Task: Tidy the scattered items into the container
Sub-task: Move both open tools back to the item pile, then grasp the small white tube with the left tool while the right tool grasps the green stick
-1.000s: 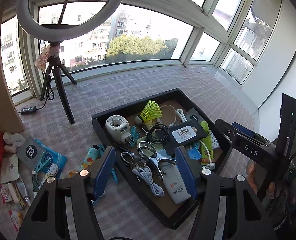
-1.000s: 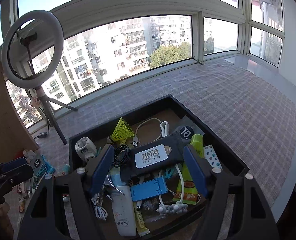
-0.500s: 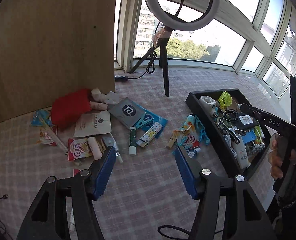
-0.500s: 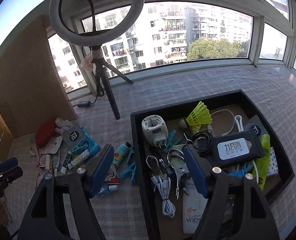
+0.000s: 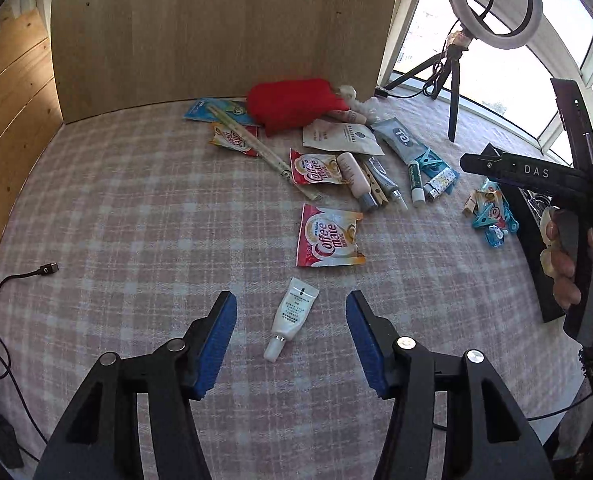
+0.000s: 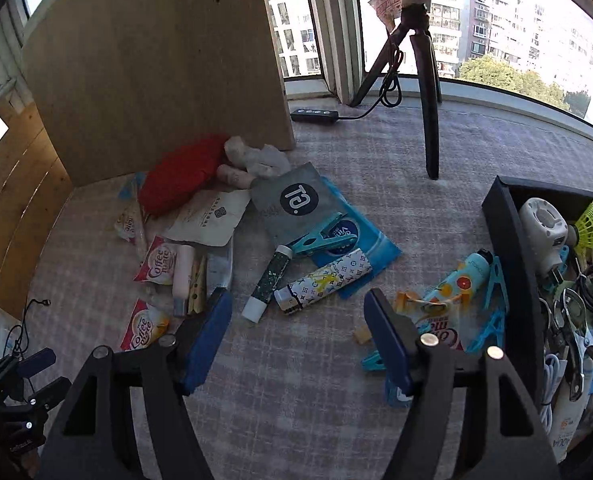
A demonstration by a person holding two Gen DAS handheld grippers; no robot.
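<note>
The left gripper is gaping wide and empty over the checked counter, a white tube lying between its fingers, a Coffee-mate sachet just beyond. The right gripper is also hanging wide, holding nothing, above a glue stick and patterned lighter. The black tray is sitting at the right, crowded with items.
</note>
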